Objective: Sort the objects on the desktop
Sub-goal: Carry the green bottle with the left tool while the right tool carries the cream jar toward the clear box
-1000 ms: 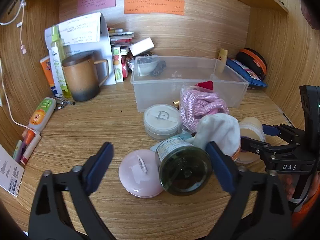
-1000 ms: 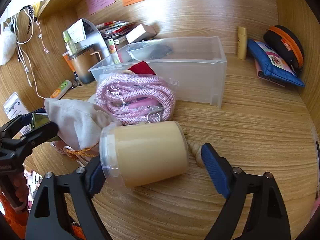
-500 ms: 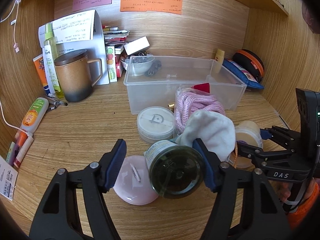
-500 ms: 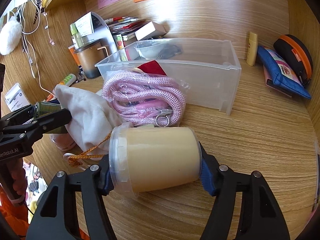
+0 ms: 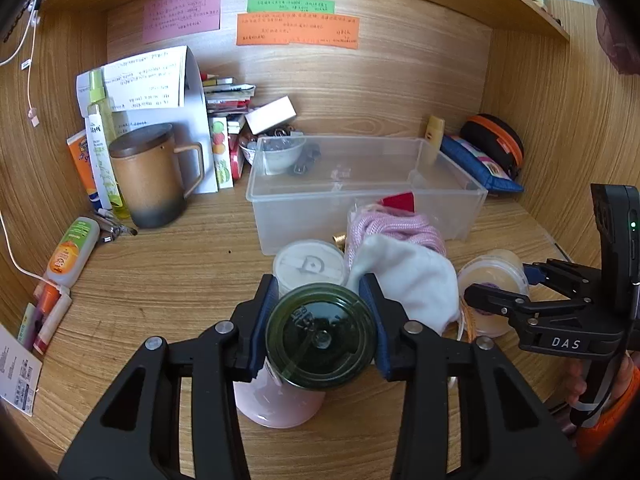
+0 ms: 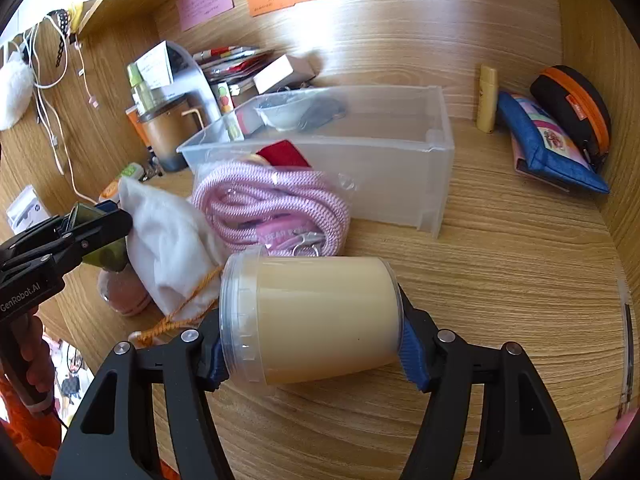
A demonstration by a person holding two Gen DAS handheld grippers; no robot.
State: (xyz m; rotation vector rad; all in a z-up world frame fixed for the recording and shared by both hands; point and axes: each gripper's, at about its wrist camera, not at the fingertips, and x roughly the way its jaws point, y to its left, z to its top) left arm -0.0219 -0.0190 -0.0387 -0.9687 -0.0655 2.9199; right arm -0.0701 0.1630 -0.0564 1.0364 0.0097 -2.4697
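Left wrist view, left gripper (image 5: 322, 330) jaws just closed onto dark green glass jar (image 5: 321, 336), right gripper (image 6: 310, 338) clamping cream-filled plastic jar (image 6: 312, 316), clear plastic bin (image 5: 360, 200) behind.

Left gripper (image 5: 321, 326) jaws just closing, right gripper (image 6: 312, 344) jaws clamped

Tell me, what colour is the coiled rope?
The rope is pink with fine white flecks; the right wrist view shows it best.

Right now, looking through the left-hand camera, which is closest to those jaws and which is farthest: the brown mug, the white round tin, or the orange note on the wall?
1. White round tin: just beyond the left gripper.
2. Brown mug: farther back, on the left.
3. Orange note: highest up, on the back wall.
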